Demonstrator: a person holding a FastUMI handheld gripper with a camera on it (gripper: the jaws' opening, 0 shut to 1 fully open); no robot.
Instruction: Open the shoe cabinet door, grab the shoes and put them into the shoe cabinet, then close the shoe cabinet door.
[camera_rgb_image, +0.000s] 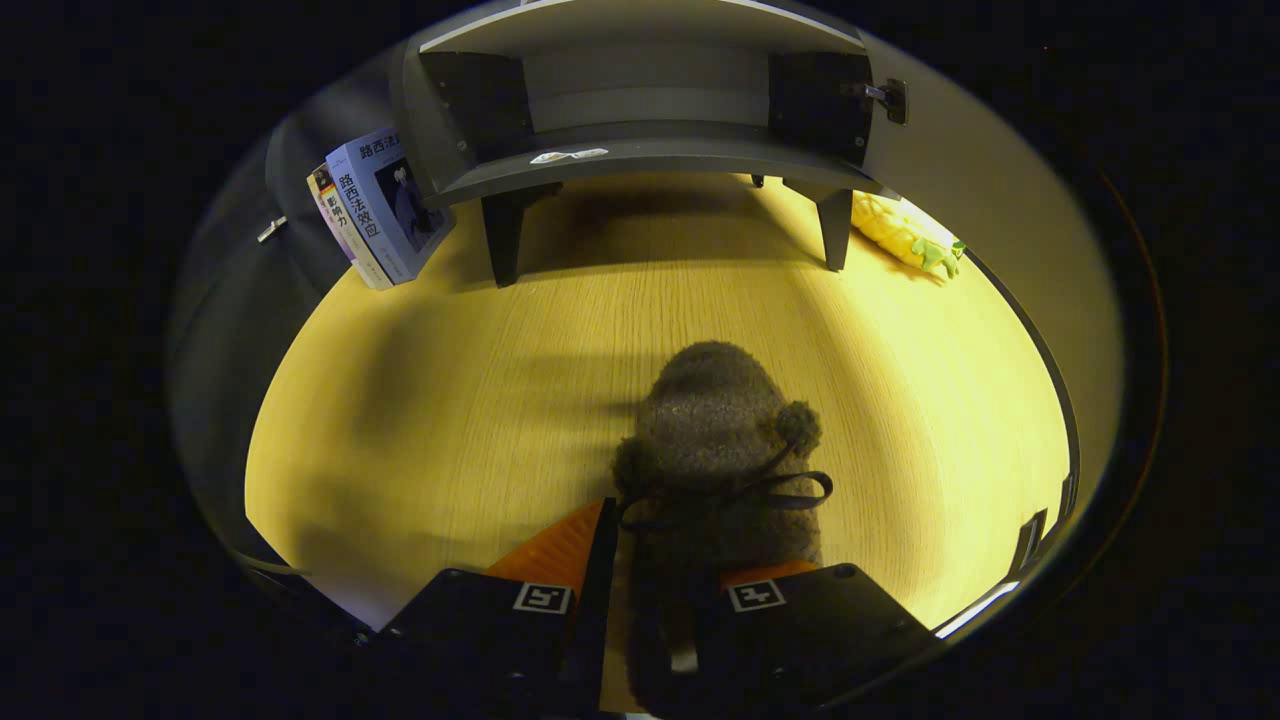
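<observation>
Sitting between hand-held gripper (662, 580) fingers: fuzzy shoe (722, 450), clamped.

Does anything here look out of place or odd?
Little stands out. The gripper is closed on the fuzzy shoe; the cabinet stands open. Only the books lean tilted against its side.

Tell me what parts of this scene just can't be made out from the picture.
- Heel end of the fuzzy brown slipper with pompoms and a lace bow: hidden between and behind the gripper fingers in the gripper view, so the grip itself is unclear.
- Inside of the open grey shoe cabinet: side recesses too dark.
- Leaning blue books: lower corners partly behind the cabinet.
- Yellow plush toy with green leaves: partly behind the cabinet leg.
</observation>
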